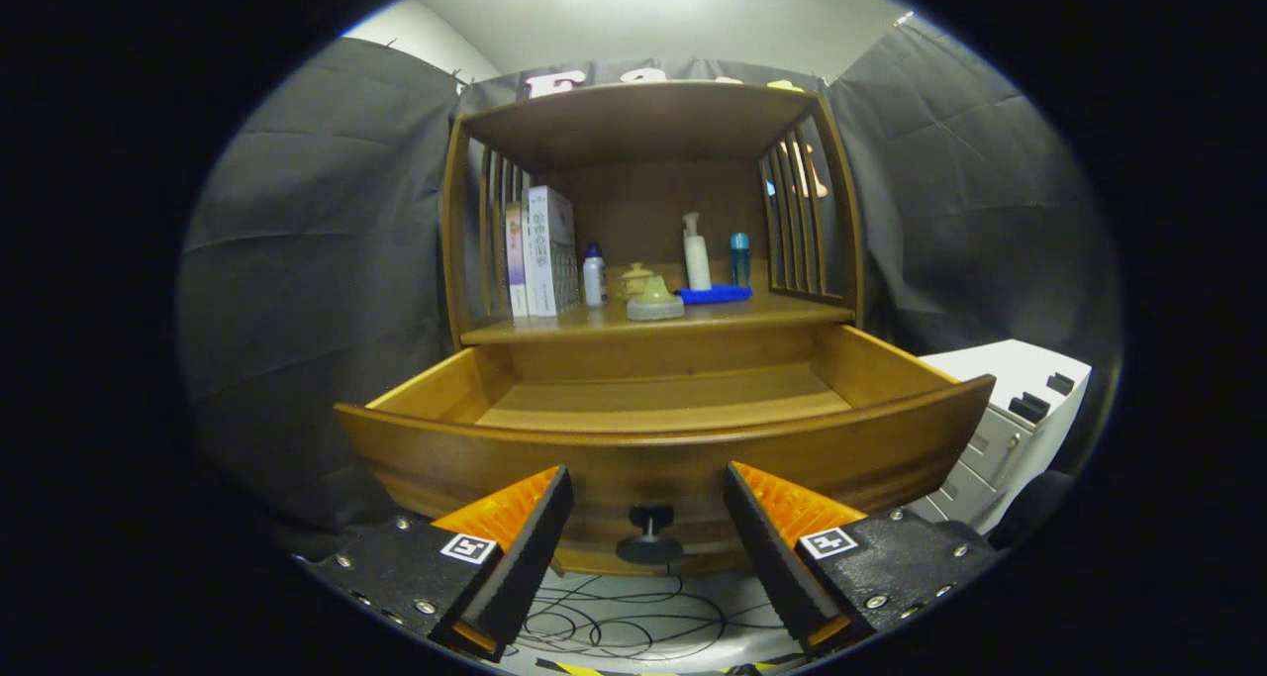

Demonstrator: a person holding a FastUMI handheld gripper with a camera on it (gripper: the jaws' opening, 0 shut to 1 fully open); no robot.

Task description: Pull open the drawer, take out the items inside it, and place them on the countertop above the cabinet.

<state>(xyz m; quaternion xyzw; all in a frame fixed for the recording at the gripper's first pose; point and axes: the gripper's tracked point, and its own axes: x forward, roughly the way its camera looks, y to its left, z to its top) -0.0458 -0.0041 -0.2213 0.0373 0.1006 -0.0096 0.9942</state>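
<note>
The wooden drawer [653, 458] stands pulled out toward me, and the part of its floor that I see is bare. Its dark knob [649, 535] sits on the front panel, between and just ahead of my fingertips. My gripper [648, 498] is open and holds nothing. On the countertop [554, 330] above the drawer lie a pale round lidded item [654, 302] and a blue flat item [715, 294].
Books [542, 252], a small bottle [593, 274], a pump bottle [697, 252], a blue bottle [739, 259] and a small jar [635, 278] stand at the back of the countertop under the slatted shelf top. A white cabinet [1010, 409] stands right. Cables [624, 622] lie on the floor.
</note>
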